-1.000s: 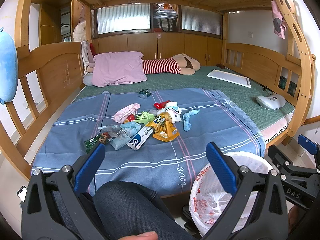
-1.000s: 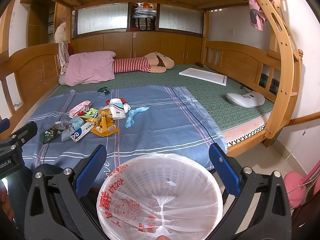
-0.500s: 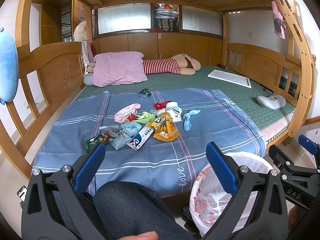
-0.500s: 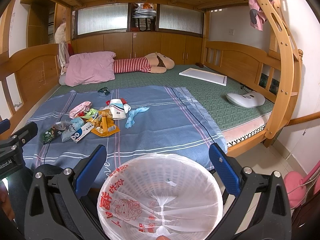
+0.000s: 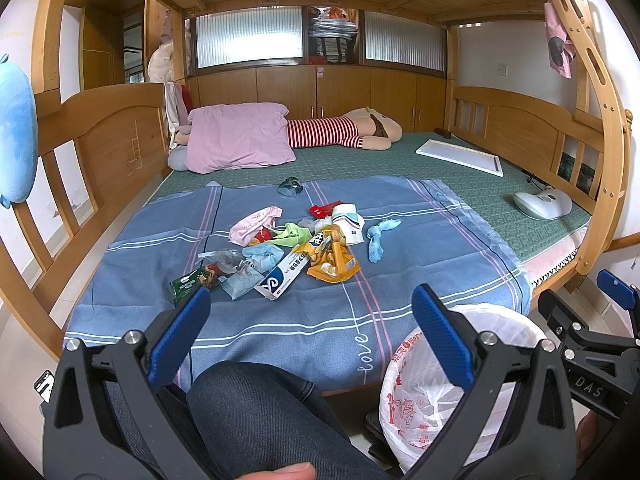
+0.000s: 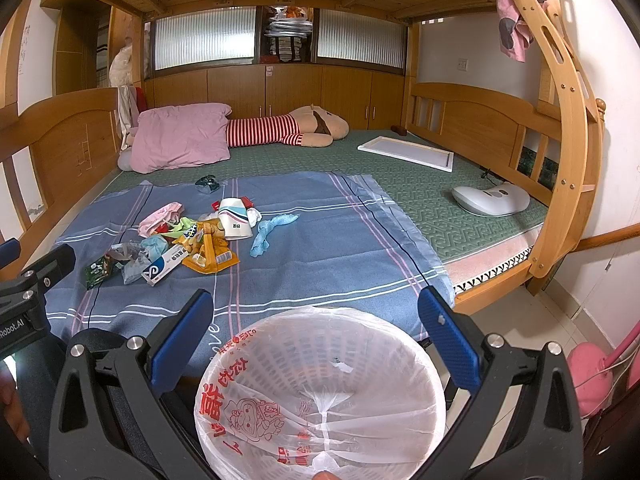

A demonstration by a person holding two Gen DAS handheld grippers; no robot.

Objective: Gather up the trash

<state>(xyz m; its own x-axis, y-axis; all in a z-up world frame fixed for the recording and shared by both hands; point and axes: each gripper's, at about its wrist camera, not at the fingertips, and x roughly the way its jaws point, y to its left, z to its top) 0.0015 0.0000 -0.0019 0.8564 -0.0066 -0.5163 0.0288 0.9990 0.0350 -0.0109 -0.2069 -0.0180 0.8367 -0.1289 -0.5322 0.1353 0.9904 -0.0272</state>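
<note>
From the left wrist, basically nothing is seen to have changed over the last second: the left gripper (image 5: 310, 320) is still held wide and empty above a knee, so collecting isn't judged started, and the trash pile (image 5: 280, 248) is left mid-blanket, its toothpaste box (image 5: 282, 274) lying long-axis diagonal, pointed far-right. From the right wrist, the right gripper (image 6: 316, 324) is likewise kept wide and empty over the lined bin (image 6: 320, 392).

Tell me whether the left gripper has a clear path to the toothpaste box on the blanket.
Probably yes. The left gripper is open and empty, and the toothpaste box lies on top at the pile's near edge, with only bare blanket between them.
</note>
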